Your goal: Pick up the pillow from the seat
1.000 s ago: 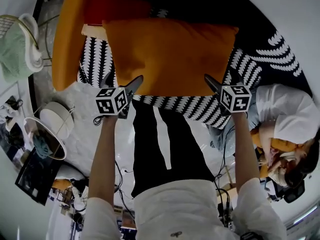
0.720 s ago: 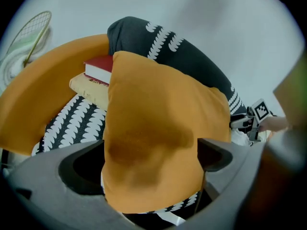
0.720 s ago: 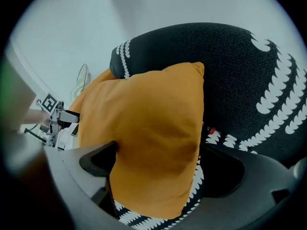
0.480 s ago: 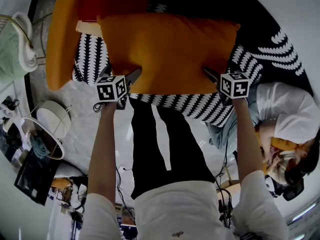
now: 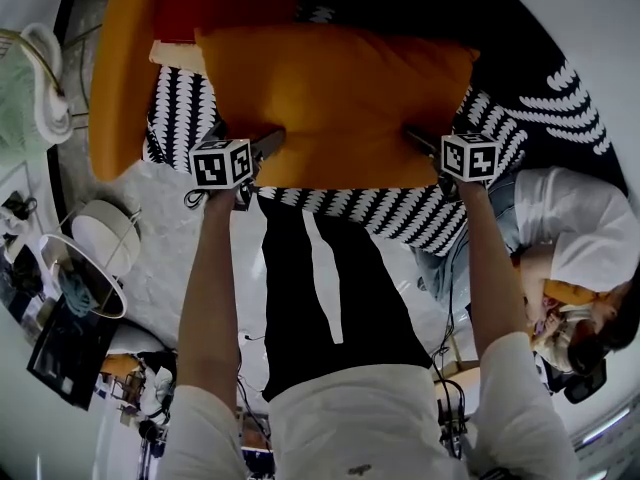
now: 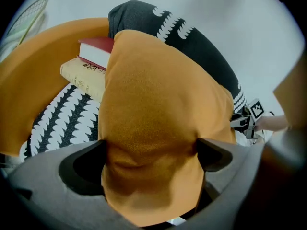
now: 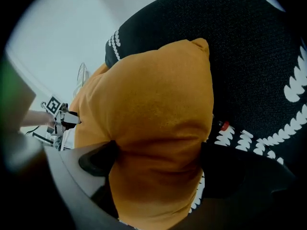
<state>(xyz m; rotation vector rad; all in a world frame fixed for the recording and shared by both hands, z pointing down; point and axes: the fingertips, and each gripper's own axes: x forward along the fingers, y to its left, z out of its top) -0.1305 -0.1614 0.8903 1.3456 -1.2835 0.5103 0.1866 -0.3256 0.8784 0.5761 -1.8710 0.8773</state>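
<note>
The pillow (image 5: 335, 98) lies flat on the seat (image 5: 185, 108), its long near edge toward the wearer and a strip of patterned seat showing in front of it. It is not lifted yet.

The left gripper (image 5: 243, 140) straddles that near edge close to the left corner. Its jaws stand wide with the orange fabric filling the gap and touching both pads, and I judge this a loose fit, not a clamp. The right gripper (image 5: 440, 138) straddles the same edge near the right corner. Its jaws are opening, with the pillow bulging between them.

So the reach and placement look done. What is left is to close both pairs on the edge and raise the pillow clear.

At the pillow's far left corner two books (image 6: 93, 63) rest against its side, so a sideways drag could shift them. Further left, the orange side piece (image 5: 120, 68) curves up and walls in that end. The dark backrest (image 7: 249, 47) rises behind the pillow and blocks any push away.

Upward and back toward the wearer, nothing shows in the way. A seated person (image 5: 570, 228) is to the right, apart from the pillow but near the right arm's side, so a swing that way has less room.
</note>
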